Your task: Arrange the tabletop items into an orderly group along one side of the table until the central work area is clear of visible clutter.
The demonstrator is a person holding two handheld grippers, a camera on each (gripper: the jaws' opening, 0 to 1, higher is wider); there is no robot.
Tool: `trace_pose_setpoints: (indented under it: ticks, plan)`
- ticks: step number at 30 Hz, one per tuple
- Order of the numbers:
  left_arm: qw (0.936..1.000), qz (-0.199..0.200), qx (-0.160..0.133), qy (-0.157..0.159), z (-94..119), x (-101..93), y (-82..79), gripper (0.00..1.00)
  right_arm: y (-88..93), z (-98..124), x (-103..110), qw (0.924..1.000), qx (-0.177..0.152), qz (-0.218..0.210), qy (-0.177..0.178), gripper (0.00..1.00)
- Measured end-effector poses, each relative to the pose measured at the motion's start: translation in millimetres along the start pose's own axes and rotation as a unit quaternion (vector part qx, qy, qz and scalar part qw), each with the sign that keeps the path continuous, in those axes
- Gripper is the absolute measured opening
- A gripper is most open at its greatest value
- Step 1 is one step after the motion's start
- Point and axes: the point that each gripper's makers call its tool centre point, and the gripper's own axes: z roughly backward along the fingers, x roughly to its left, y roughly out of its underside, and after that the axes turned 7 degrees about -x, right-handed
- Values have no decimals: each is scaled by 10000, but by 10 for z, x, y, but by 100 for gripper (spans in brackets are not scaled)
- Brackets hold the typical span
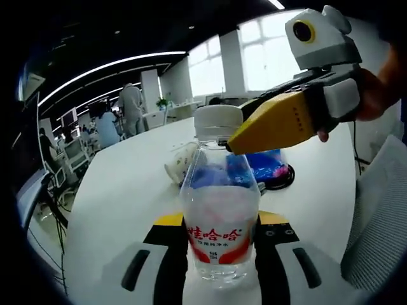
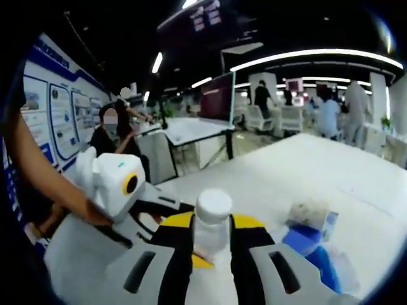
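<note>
So the left claw (image 1: pixel 219 254) has its jaws clamped on the lower body of a clear water bottle (image 1: pixel 219 216) standing upright on the white table (image 1: pixel 121 190), while the right claw (image 2: pixel 213 254) is pinched around the bottle's neck right under the white cap (image 2: pixel 213 204). Behind the bottle there's a paper cup (image 1: pixel 181 164) tipped on its side and a blue packet (image 1: pixel 267 164) lying on a black disc (image 1: pixel 283 179).
</note>
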Motion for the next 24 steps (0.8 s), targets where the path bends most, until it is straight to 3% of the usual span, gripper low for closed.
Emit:
trace_pose_setpoints:
  ticks: [14, 24]
  plan:
    - [9999, -17, 136, 4, 101, 26, 71, 39, 17, -90, 210, 9994, 160, 80, -305, 18]
    - [9995, -277, 161, 76, 105, 1, 93, 40, 43, -72, 259, 9983, 270, 342, -375, 18]
